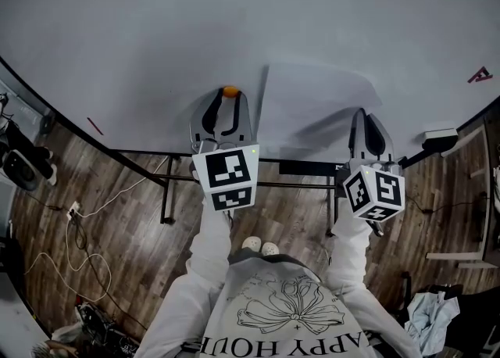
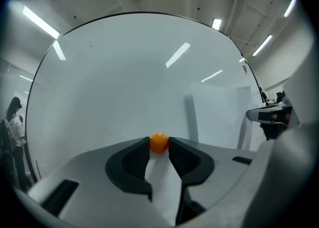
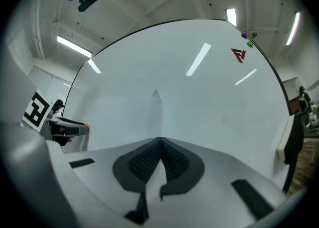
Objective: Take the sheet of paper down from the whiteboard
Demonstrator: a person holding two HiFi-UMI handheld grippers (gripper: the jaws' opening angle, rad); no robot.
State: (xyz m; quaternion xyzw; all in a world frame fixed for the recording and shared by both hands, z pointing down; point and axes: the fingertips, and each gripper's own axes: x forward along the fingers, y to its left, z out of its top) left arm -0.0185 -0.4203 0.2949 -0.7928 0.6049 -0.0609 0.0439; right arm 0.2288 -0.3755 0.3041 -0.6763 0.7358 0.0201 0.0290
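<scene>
Sheet of paper (image 1: 312, 106), one only and white on white, stands partly away from the whiteboard (image 1: 156, 36) and throws a grey shadow on it; its outline is faint in the head view. The right gripper (image 3: 160, 138) has its jaws pressed together on the sheet's lower right edge. In the right gripper view the sheet shows only edge-on, as a thin sliver rising to a point. Whether any part of the sheet touches the board cannot be told. The left gripper (image 1: 229, 102), just beside the sheet's left edge, is clamped on one small orange ball (image 2: 159, 142) at its fingertips; contact between ball and board is not clear. Two marker cubes hide most of both grippers from above. One red logo (image 3: 239, 55) sits near the board's top corner, with two small dots, blue and green, on the rim beside it. One person (image 2: 12, 122) is cut off at the far left of the left gripper view.
</scene>
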